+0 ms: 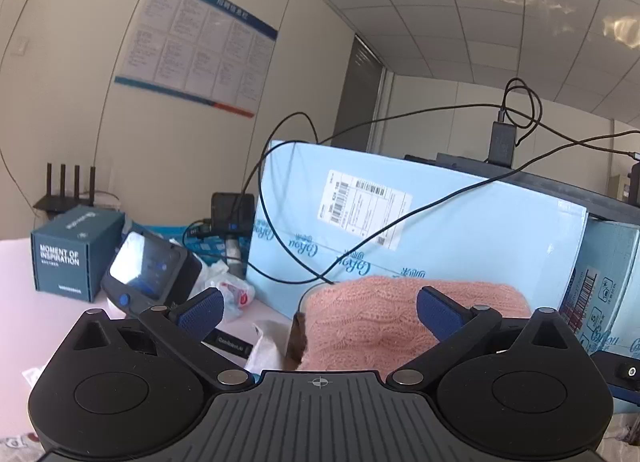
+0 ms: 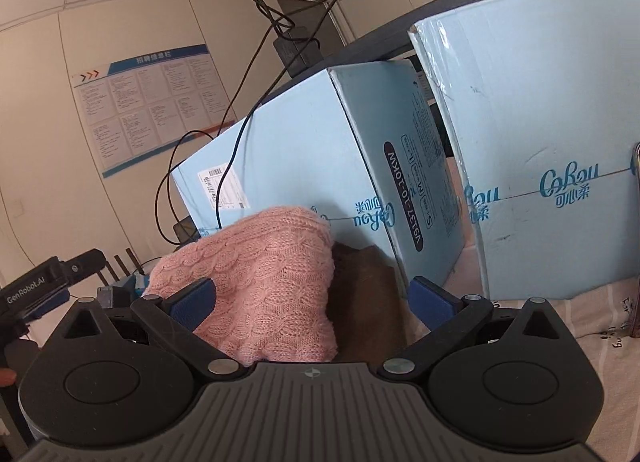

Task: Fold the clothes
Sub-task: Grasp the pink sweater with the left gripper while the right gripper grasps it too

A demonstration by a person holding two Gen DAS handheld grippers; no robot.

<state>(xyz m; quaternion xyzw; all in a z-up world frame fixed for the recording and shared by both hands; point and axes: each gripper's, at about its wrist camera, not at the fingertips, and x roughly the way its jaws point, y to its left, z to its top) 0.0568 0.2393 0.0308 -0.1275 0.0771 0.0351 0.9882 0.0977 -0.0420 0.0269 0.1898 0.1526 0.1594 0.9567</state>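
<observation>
An office corner with cream walls and a tiled ceiling is shown in the left wrist view, one printed notice board (image 1: 192, 41) being fixed to the wall. On the pale table (image 1: 16, 286) are seen one dark teal carton (image 1: 68, 250) lettered "MOMENT OF INSPIRATION", one router with four upright antennas (image 1: 64, 189) behind it, and one glossy dark device (image 1: 152, 266) tilted beside the carton. One light blue cardboard box (image 1: 460, 221) bearing one shipping label is stood behind, crossed by black cables (image 1: 280, 181). The left gripper (image 1: 316, 314) is held wide open, its two blue pads (image 1: 200, 312) gripping nothing. One pink cable-knit sweater (image 1: 384, 322) is bunched just ahead, between and beyond the pads; whether it is touched by them cannot be told. In the right wrist view, two light blue boxes (image 2: 304, 149) are counted, stood side by side against a dark shelf, with the notice board at left. The right gripper (image 2: 312, 302) is likewise spread wide and empty. The pink sweater is heaped in front of the left pad, a brown item (image 2: 368, 302) lying just beside it against the nearer box. A striped printed cloth (image 2: 600, 322) covers the surface at right.
</observation>
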